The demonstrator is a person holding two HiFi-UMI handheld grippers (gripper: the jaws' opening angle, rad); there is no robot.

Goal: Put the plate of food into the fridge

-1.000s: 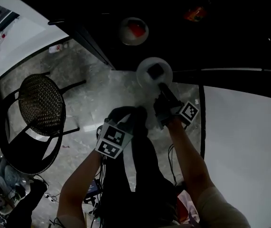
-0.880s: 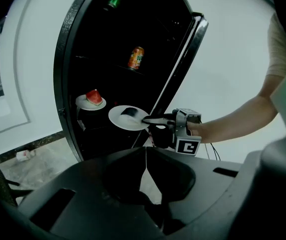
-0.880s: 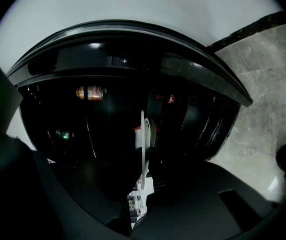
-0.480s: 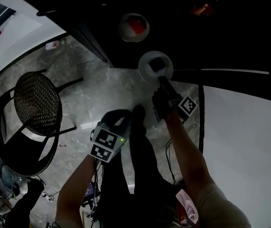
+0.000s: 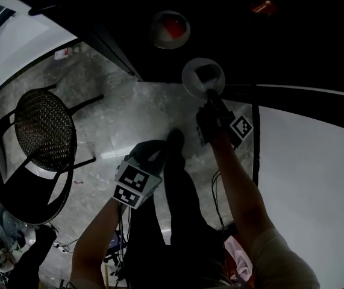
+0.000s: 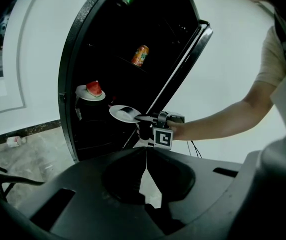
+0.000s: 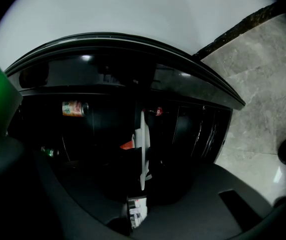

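A white plate carrying a dark piece of food hangs at the mouth of the open, dark fridge. My right gripper is shut on the plate's near rim. In the right gripper view the plate shows edge-on between the jaws. From the left gripper view, the plate and right gripper sit level with a lower shelf. My left gripper is shut on nothing and hangs back over the floor, low in the head view.
Inside the fridge, a second plate with a red slice sits on the left of a shelf. An orange can lies higher up. The open fridge door stands right of the plate. A wicker chair is on the grey floor to the left.
My right gripper has carried the plate a little farther toward the fridge opening. My left gripper has drifted slightly lower and to the left.
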